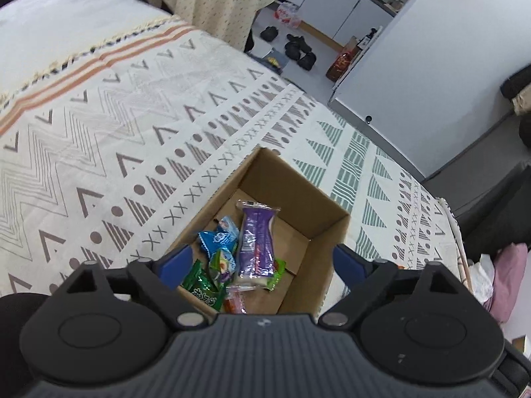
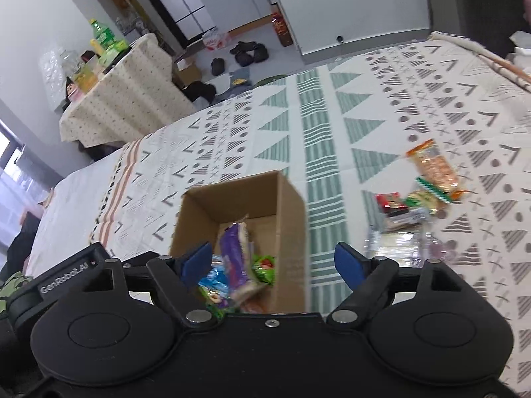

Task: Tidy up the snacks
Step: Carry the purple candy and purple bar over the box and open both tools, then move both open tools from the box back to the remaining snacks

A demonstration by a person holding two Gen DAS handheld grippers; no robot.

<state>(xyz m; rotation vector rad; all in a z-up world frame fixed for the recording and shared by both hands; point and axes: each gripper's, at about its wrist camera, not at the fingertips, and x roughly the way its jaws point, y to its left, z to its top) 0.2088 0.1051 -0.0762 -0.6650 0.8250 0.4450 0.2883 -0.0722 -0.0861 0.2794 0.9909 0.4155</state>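
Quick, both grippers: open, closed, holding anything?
Left gripper: open, empty, above the cardboard box.
Right gripper: open, empty, above the same box.

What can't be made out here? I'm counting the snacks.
- Box near end: left wrist view, hidden by the left gripper.
- Loose snacks on the blanket: right wrist view, blurred; their number is unclear.
- Box snacks: overlapping, partly behind the right gripper.

Loose snack packets (image 2: 411, 209) motion-blurred, box's near wall (image 1: 298, 301) hidden — lowest packets (image 1: 232, 301) cut off
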